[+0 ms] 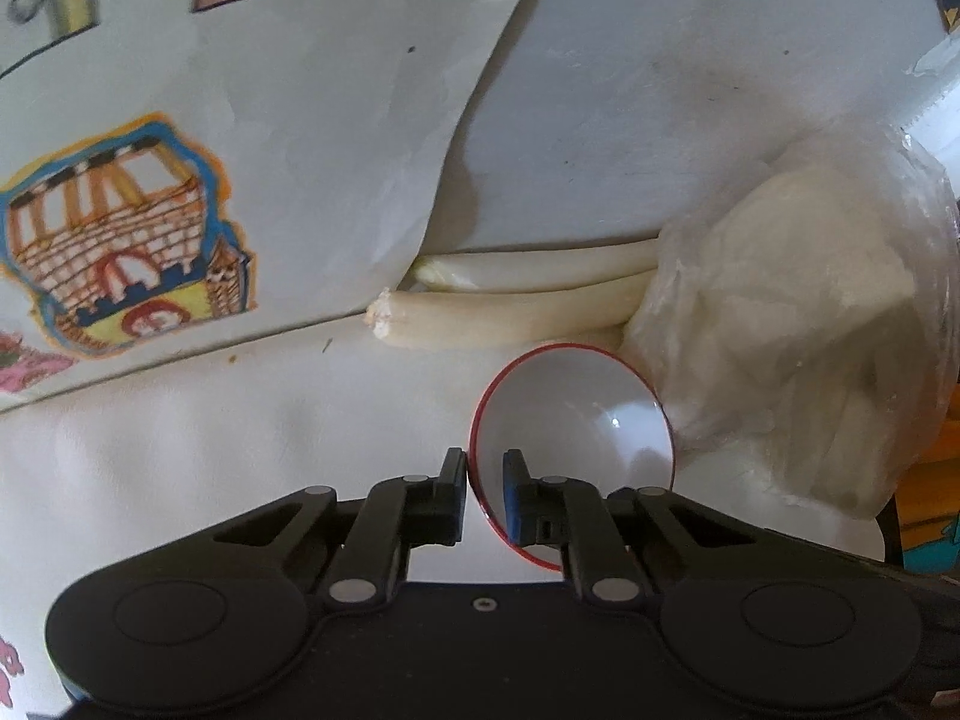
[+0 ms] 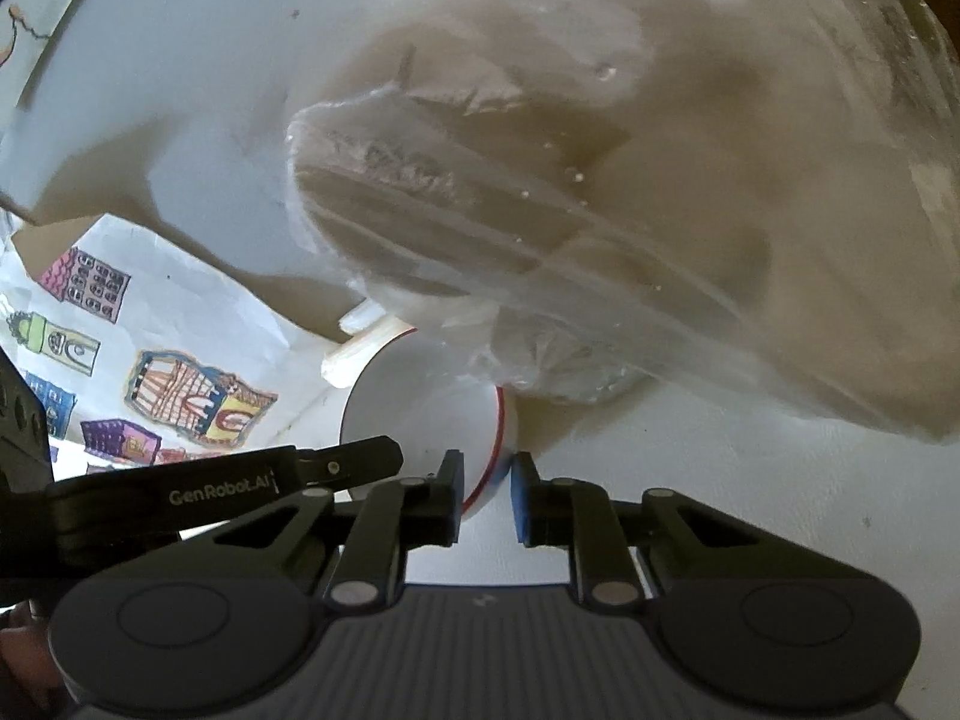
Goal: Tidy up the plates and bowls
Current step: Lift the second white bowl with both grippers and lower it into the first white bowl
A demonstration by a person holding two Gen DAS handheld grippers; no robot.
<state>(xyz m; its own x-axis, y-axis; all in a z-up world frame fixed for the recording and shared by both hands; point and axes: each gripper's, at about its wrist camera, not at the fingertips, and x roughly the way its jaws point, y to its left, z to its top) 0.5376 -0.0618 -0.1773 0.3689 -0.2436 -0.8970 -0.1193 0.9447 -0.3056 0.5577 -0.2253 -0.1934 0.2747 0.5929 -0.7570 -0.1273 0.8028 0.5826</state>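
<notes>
A white bowl with a red rim is tilted on its side over the white table. My left gripper has its two fingers on either side of the bowl's near rim, shut on it. In the right wrist view the same bowl shows its white inside, and my right gripper straddles its right rim with the fingers close on each side. The left gripper's black body reaches in from the left. No plates show.
A clear plastic bag of pale stuff lies just right of the bowl and fills the right wrist view. Two white stalks lie behind the bowl. A white sheet with coloured drawings stands at the left.
</notes>
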